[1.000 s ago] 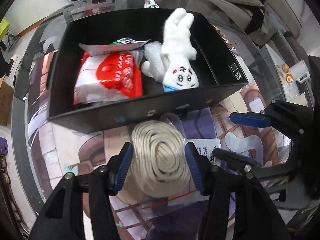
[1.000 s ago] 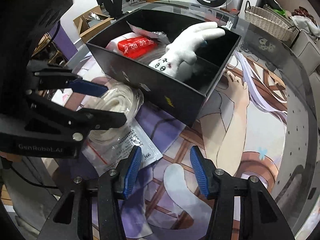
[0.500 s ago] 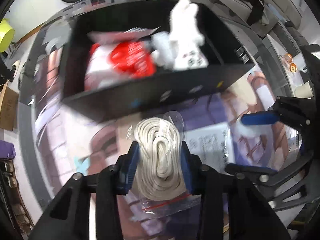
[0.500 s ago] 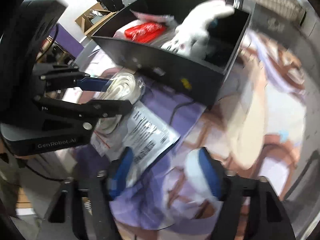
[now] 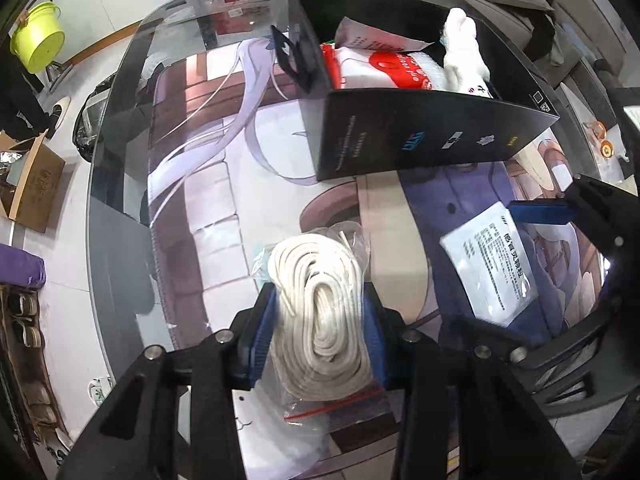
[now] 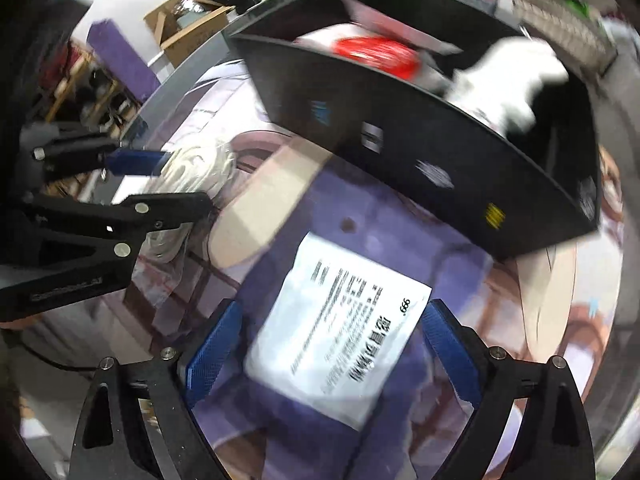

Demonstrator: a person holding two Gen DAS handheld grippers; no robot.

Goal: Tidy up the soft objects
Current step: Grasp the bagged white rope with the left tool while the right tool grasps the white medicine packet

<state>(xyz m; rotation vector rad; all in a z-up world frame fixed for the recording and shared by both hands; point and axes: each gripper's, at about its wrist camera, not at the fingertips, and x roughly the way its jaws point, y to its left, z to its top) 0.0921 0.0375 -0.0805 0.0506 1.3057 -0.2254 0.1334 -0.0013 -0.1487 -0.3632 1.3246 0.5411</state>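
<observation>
Two tools work over a glass counter covered by a printed illustration. Left tool: its blue pads are clenched on a bagged coil of white rope, which they grasp from both sides; the clear bag, with its red seal strip, spills out behind the pads toward the counter's near edge. Right tool: released, its pads spread wide on either side of a flat white packet printed with black text; whether the pads touch the packet cannot be told. The packet lies on the counter just right of the rope, between the near edge and a black box. Inside the box, toward the far edge of the counter: a red-and-white pack and a white plush toy leaning against the box's right wall. The right wrist view is motion-blurred.
</observation>
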